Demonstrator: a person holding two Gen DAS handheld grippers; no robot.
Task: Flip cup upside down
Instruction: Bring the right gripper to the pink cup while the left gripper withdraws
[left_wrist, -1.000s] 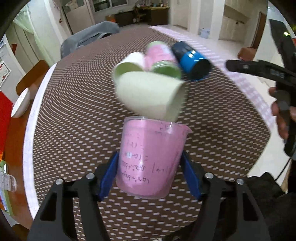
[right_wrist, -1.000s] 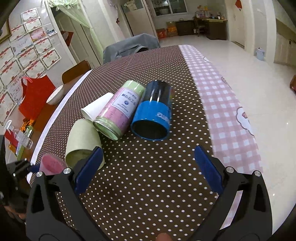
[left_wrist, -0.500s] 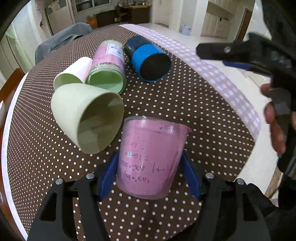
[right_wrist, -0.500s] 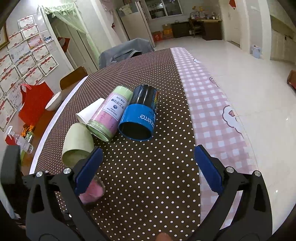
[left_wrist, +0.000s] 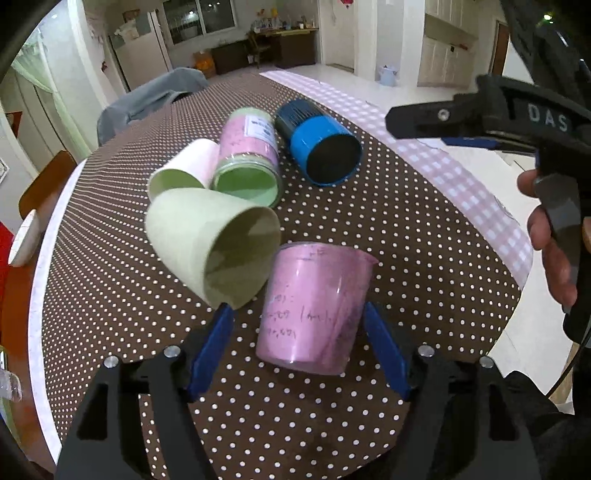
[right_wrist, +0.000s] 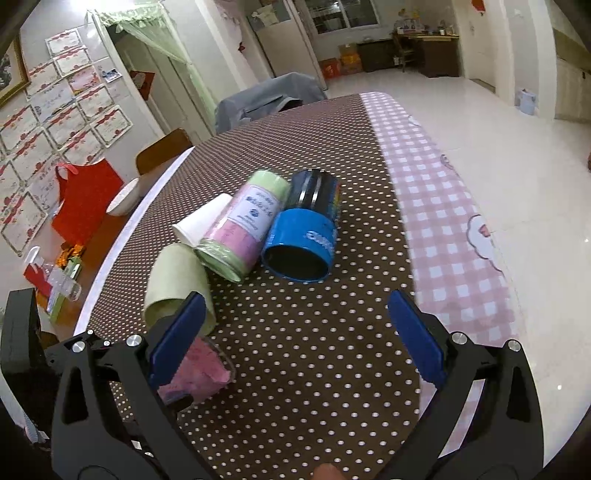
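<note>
A clear plastic cup with a pink lining stands mouth-down on the dotted tablecloth, its base toward the camera. My left gripper is open, its blue pads apart on either side of the cup with gaps showing. The cup also shows in the right wrist view, partly hidden behind my right gripper's left finger. My right gripper is open and empty above the table's near part.
A pale green cup, a white cup, a pink-and-green jar and a blue can lie on their sides behind the pink cup. The table's right edge with pink check cloth drops to the floor.
My left gripper has opened and let go of the pink cup, which now stands on the table. The view has drawn back a little. My right gripper stays open.
</note>
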